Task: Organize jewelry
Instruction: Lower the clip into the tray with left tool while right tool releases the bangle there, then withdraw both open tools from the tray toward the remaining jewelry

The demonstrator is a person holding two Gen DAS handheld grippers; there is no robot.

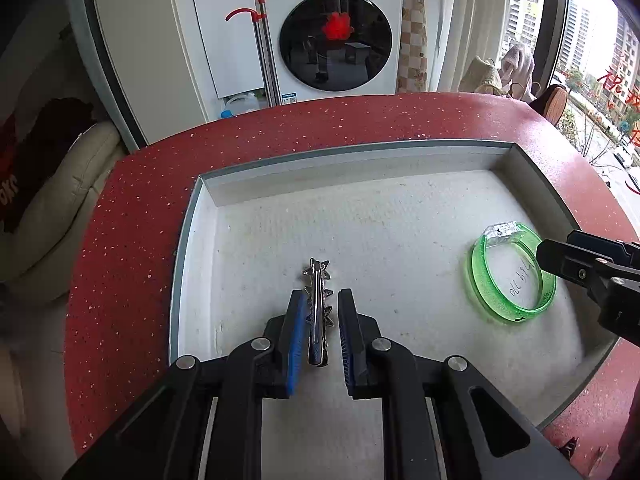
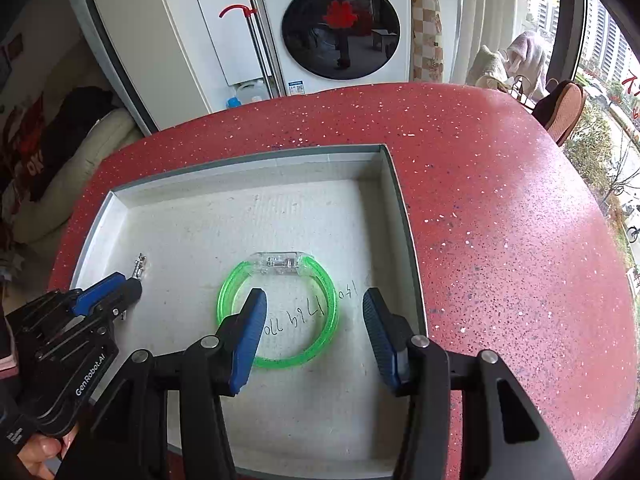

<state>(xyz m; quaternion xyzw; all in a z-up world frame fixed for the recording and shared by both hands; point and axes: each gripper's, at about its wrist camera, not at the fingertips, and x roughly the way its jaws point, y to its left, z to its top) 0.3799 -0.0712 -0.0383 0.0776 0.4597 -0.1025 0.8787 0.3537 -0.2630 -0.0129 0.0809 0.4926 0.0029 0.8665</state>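
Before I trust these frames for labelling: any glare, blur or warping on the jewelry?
Left wrist view: sharp; silver hair clip glints between the left claw pads; tray rim bows from fisheye; window blown out. Right wrist view: green bracelet crisp, its clear clasp shiny; right claw casts only soft shadow; corners vignetted.

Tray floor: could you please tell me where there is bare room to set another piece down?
In the tray, the widest bare stretch runs along the far wall, beyond the silver hair clip and green bracelet. A bare strip lies between those two. It is crowded around the clip, between the left tongs, and at the bracelet under the right tongs.
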